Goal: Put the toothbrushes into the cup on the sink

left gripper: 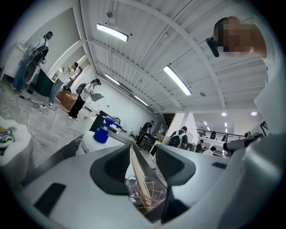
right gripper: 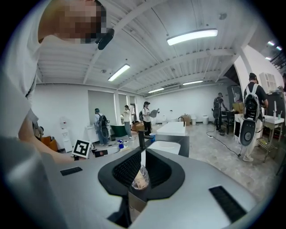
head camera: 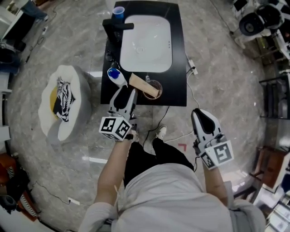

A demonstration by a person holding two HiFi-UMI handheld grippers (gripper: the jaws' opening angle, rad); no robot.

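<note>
A long tan pack lies slanted at the front of the black sink counter, one end over a clear cup. I cannot tell whether that end is inside the cup. My left gripper hangs at the counter's front edge just left of them, open and holding nothing. Between its jaws in the left gripper view show the pack and the cup. My right gripper is over the floor right of the counter, open by a narrow gap, through which the cup shows far off.
A white bottle with a blue cap stands left of the pack. A blue cup and a black faucet sit at the back left of the white basin. A white round stool with striped cloth stands left. Cables cross the floor.
</note>
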